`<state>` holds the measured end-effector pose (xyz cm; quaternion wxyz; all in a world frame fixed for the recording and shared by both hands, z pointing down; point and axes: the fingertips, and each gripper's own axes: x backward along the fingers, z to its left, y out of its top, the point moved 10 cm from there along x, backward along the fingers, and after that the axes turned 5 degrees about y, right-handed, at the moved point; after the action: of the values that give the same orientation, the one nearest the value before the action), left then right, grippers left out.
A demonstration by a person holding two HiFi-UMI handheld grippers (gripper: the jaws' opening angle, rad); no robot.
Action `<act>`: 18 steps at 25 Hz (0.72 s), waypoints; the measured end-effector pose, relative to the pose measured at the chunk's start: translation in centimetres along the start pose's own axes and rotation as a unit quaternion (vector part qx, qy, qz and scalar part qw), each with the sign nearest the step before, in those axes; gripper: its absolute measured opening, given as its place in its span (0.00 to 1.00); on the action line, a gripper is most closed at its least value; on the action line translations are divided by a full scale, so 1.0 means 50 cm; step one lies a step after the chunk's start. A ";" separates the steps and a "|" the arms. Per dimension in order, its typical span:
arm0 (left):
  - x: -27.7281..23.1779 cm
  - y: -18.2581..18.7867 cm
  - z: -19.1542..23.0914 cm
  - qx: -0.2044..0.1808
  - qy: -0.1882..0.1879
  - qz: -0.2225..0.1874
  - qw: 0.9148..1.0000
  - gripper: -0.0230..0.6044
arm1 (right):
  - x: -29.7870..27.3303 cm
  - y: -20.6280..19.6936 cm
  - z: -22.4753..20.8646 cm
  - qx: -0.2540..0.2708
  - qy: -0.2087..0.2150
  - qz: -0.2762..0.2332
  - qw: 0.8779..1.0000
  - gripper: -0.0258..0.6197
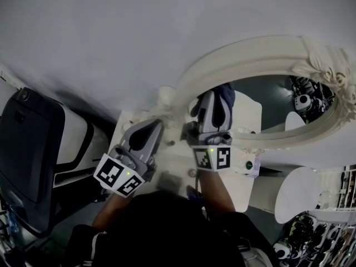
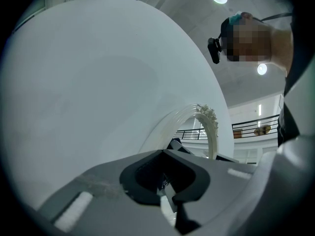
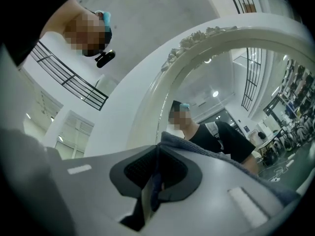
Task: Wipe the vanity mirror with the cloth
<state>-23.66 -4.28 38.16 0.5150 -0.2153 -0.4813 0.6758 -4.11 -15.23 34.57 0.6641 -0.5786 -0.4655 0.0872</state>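
The oval vanity mirror [image 1: 281, 102] sits in an ornate cream frame [image 1: 261, 52]. My right gripper [image 1: 216, 97] is shut on a dark blue cloth [image 1: 226, 92], and the cloth lies against the glass at the mirror's left end. In the right gripper view the cloth [image 3: 197, 149] bunches over the closed jaws of the right gripper [image 3: 158, 149], with the frame [image 3: 197, 43] arching above. My left gripper [image 1: 151, 128] is shut and holds nothing, just left of the frame. In the left gripper view the left gripper [image 2: 165, 154] points along a white wall, with the frame [image 2: 209, 127] ahead to the right.
A white vanity top [image 1: 169, 168] lies under both grippers. A black and white unit [image 1: 33, 149] stands at the left. A white rounded seat back [image 1: 303, 193] is at the lower right. The mirror reflects a person and a hall.
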 end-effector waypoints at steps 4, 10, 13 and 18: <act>0.003 0.001 0.001 -0.001 0.006 -0.001 1.000 0.04 | -0.005 -0.011 0.005 -0.022 0.008 -0.008 1.000 0.08; 0.008 0.002 -0.007 -0.003 0.011 -0.002 1.000 0.04 | -0.003 -0.017 0.001 -0.063 0.020 -0.024 0.998 0.08; 0.008 0.002 -0.018 -0.008 0.012 -0.001 1.000 0.04 | -0.005 -0.017 -0.004 -0.081 0.030 -0.024 0.996 0.08; 0.018 0.006 -0.044 -0.018 0.015 -0.005 1.000 0.04 | -0.002 -0.012 -0.007 -0.092 0.047 -0.011 0.995 0.08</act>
<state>-22.44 -2.53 37.11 0.5212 -0.2325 -0.4870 0.6611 -4.17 -15.72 35.06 0.6299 -0.6358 -0.4460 0.0092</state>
